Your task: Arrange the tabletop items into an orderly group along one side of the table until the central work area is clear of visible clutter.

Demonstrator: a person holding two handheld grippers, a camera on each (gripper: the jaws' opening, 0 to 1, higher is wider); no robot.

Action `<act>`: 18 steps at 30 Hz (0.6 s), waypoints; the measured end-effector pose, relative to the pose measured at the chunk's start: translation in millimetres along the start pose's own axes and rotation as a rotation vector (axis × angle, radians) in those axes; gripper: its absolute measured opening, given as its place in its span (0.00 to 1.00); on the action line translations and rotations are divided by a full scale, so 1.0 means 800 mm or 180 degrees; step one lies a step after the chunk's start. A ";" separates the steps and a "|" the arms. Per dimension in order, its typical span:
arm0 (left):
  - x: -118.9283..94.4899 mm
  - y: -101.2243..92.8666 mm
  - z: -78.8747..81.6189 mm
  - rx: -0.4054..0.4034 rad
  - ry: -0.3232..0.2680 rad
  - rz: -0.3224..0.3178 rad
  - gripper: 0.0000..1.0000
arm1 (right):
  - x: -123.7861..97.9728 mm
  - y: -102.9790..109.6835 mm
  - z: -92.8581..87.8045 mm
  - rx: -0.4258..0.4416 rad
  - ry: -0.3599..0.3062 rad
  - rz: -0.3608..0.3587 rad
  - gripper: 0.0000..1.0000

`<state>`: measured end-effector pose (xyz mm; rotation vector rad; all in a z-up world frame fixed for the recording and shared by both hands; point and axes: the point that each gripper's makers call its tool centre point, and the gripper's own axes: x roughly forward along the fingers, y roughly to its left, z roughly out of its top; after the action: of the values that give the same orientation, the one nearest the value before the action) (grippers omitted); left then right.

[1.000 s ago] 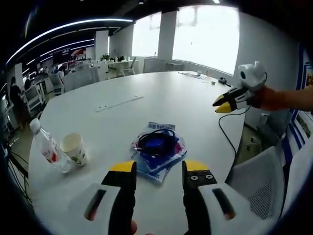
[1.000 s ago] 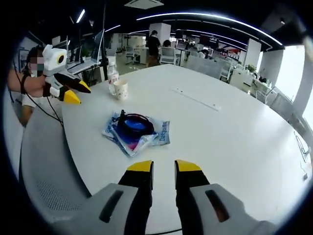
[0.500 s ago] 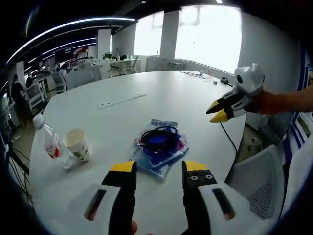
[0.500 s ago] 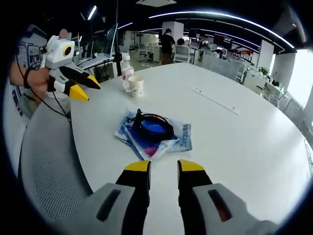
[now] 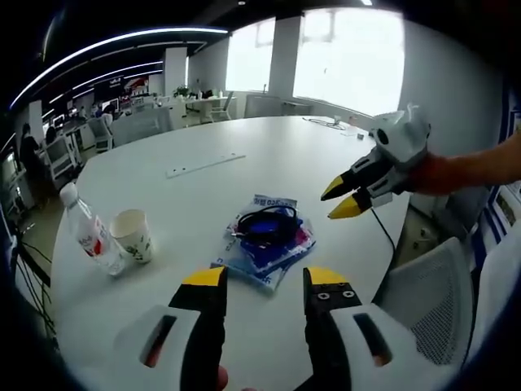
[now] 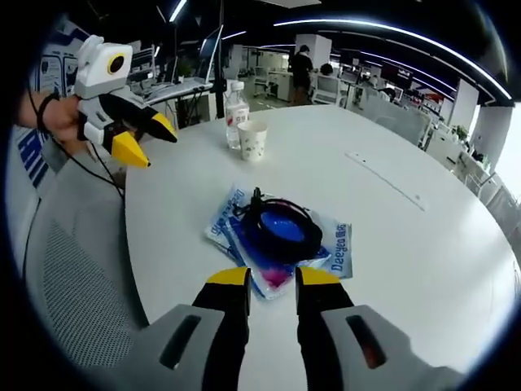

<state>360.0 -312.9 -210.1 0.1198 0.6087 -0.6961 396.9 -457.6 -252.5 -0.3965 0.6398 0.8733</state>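
Observation:
A pile of blue and pink plastic packets [image 5: 262, 248] [image 6: 281, 248] lies on the round white table [image 5: 244, 155] near its edge, with a coiled black cable [image 5: 264, 224] [image 6: 281, 218] on top. A clear water bottle [image 5: 88, 236] [image 6: 236, 103] and a paper cup [image 5: 135, 236] [image 6: 253, 140] stand together farther along the edge. My left gripper [image 5: 264, 278] [image 6: 145, 137] is open and empty, short of the packets. My right gripper [image 6: 273, 277] [image 5: 339, 199] is open and empty, its tips just above the near edge of the pile.
A long white strip [image 5: 203, 165] [image 6: 387, 179] lies flat toward the table's middle. A grey mesh chair [image 5: 440, 305] [image 6: 73, 277] stands at the table's edge between the two grippers. Small items and a cable [image 5: 338, 126] lie at the far side. Office desks fill the background.
My right gripper has moved in toward the packets, which now sit right in front of its jaws. The left gripper has barely moved. Nothing on the table has shifted.

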 end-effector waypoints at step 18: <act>-0.018 0.022 -0.009 -0.0123 -0.0028 0.0127 0.39 | 0.067 0.014 0.018 -0.0307 0.0211 0.0204 0.25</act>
<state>358.5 -289.0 -209.5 0.0929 0.6094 -0.6457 418.4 -412.1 -278.0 -0.4956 0.6762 0.9577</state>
